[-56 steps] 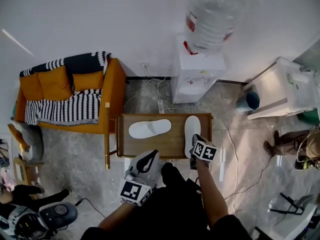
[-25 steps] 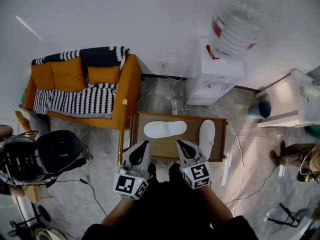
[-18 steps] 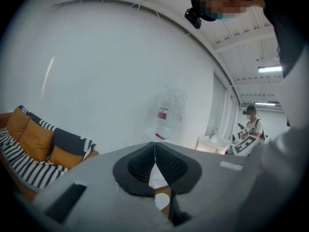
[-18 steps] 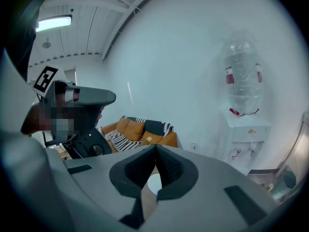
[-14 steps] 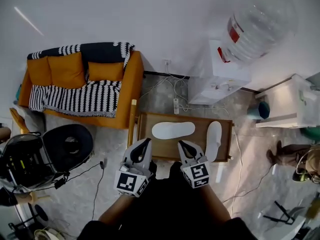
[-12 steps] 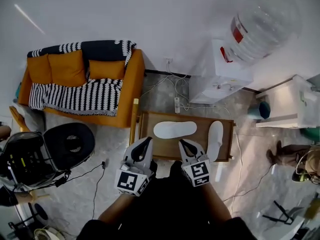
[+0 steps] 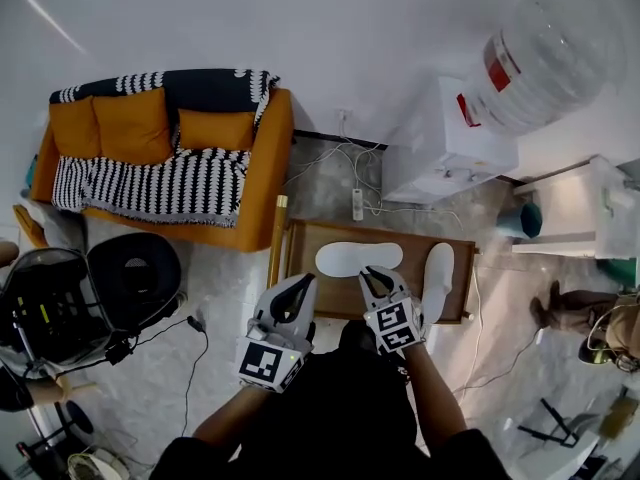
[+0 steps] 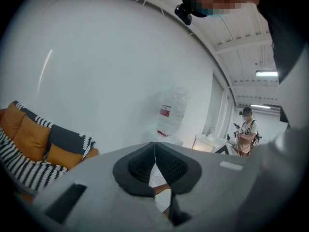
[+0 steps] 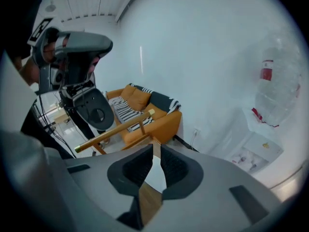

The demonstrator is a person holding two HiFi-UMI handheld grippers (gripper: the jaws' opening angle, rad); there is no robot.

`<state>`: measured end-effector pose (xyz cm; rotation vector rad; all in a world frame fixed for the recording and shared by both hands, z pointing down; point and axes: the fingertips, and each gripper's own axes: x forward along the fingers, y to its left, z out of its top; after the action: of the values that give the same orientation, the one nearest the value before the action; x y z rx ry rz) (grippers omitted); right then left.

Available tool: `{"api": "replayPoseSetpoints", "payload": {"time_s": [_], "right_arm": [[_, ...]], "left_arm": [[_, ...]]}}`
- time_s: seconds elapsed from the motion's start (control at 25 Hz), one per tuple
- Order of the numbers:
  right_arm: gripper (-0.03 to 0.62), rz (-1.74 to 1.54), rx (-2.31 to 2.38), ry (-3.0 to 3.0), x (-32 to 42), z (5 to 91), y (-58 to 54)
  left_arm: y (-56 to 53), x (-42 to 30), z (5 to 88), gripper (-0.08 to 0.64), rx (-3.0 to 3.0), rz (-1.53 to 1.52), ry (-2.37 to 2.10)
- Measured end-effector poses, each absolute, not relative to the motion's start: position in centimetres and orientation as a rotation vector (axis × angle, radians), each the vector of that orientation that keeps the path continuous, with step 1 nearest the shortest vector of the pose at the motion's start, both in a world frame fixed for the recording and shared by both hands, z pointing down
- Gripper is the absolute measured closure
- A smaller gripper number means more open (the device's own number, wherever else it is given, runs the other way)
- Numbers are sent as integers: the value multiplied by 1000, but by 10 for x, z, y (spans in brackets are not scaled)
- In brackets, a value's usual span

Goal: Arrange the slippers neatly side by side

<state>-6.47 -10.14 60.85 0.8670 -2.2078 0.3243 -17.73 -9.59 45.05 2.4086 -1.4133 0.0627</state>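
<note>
Two white slippers lie on a low wooden table (image 7: 310,243). One slipper (image 7: 358,258) lies crosswise in the middle. The other slipper (image 7: 437,280) lies lengthwise at the table's right end, well apart from the first. My left gripper (image 7: 300,288) is held at the table's near left edge, shut and empty (image 8: 155,151). My right gripper (image 7: 372,276) is over the near edge, just below the crosswise slipper. Its jaws (image 9: 156,151) are opening by a narrow slit with nothing between them. White slipper and wood show through that slit.
An orange sofa (image 7: 170,158) with a striped blanket stands left of the table. A water dispenser (image 7: 445,158) with a big bottle (image 7: 545,53) is behind it. A black round seat (image 7: 135,278) is at the left, a white cabinet (image 7: 600,208) at the right. Cables run over the floor.
My right gripper has left the heel of the lengthwise slipper and come back to the table's near edge beside the left gripper. The slippers have stayed in place while the head view shifted.
</note>
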Motion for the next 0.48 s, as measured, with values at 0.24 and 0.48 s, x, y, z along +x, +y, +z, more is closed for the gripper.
{"api": "replayPoseSetpoints", "payload": {"time_s": [0.24,0.48], "right_arm": [[508,220,646,-2099,-72,658,-110],[482,139,465,-2001,-69,707,-114]], "left_arm": [[-101,-182,457,543,2402,72,-1390],[-102,-186,464,543,2368,102,-1404]]}}
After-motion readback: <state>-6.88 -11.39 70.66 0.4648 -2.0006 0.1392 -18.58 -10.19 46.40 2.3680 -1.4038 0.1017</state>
